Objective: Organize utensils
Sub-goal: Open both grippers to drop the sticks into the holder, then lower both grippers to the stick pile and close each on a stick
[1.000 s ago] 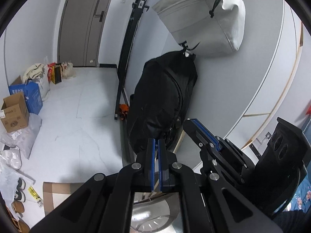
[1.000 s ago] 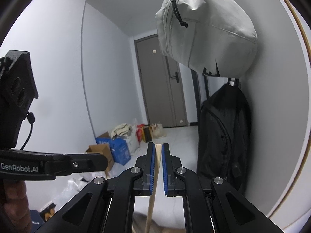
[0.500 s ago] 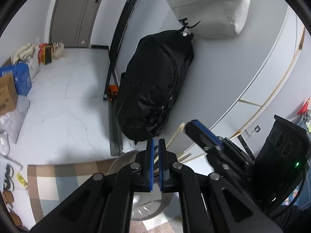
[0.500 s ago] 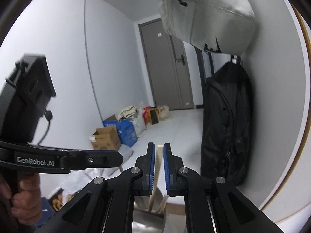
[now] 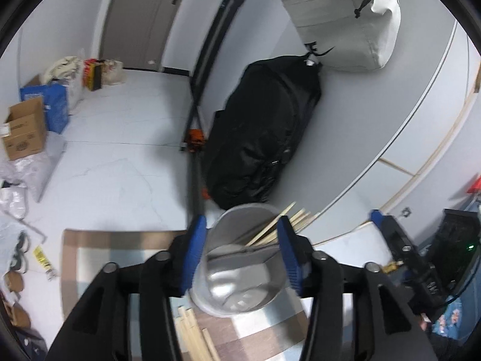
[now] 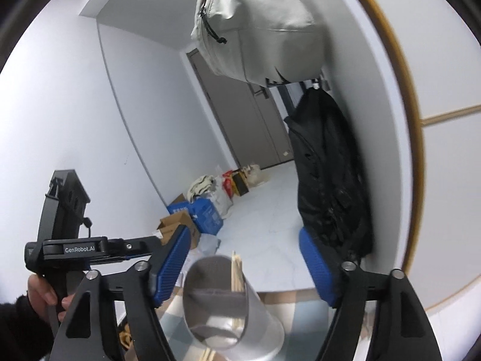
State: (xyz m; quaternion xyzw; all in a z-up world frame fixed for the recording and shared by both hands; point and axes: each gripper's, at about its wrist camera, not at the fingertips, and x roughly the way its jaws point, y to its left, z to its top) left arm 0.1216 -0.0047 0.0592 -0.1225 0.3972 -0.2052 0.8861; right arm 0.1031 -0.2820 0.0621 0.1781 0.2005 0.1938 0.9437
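A shiny metal utensil holder [image 5: 240, 288] with a divider stands on the checked mat [image 5: 90, 249]. Several wooden chopsticks [image 5: 279, 225] lean out of its right compartment. My left gripper [image 5: 240, 240] hovers over it, jaws opening, with the holder framed between the blue pads and no pad clearly pressing it. In the right wrist view the same holder [image 6: 228, 303] with chopsticks [image 6: 236, 273] sits below my right gripper [image 6: 243, 258], whose jaws are opening wide with nothing gripped. More loose chopsticks [image 5: 195, 337] lie on the mat in front of the holder.
A black backpack [image 5: 264, 138] and a grey bag [image 5: 345, 21] hang on the wall behind the holder. A cardboard box [image 5: 24, 132] and blue bag [image 5: 54, 105] sit on the white floor at left. A person's hand [image 6: 39, 294] holds the left gripper's handle.
Both grippers went from shut to open. The chopstick that the right gripper held is out of its jaws. Both views dropped toward the holder, which now sits between the fingers.
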